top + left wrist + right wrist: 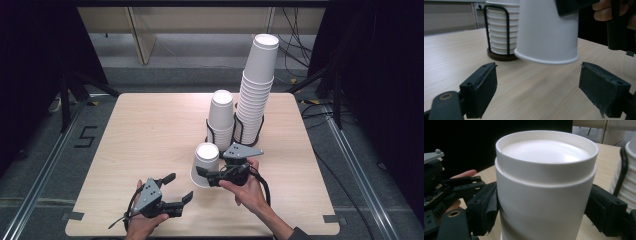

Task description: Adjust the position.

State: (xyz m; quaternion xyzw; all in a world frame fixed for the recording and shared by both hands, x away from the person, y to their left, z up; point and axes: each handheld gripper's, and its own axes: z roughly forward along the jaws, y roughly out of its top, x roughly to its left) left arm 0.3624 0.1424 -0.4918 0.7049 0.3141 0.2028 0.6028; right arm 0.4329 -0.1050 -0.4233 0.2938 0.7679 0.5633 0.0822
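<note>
A white paper cup [205,164] is upside down, base up, and my right gripper [204,173] is shut on it from the right. In the left gripper view the cup [546,30] hangs tilted with its rim just above the table. The right gripper view has the cup [544,185] pressed between both black jaws, with a ridge near its base as if two cups are nested. My left gripper [179,187] is open near the table's front edge, left of the cup. Its pads [482,87] stand wide apart with nothing between them.
Two stacks of upside-down white cups stand in black wire holders behind the held cup: a short stack [221,117] and a tall leaning stack [256,95]. The wooden table [150,130] has bare room on its left half. Dark stands and cables surround it.
</note>
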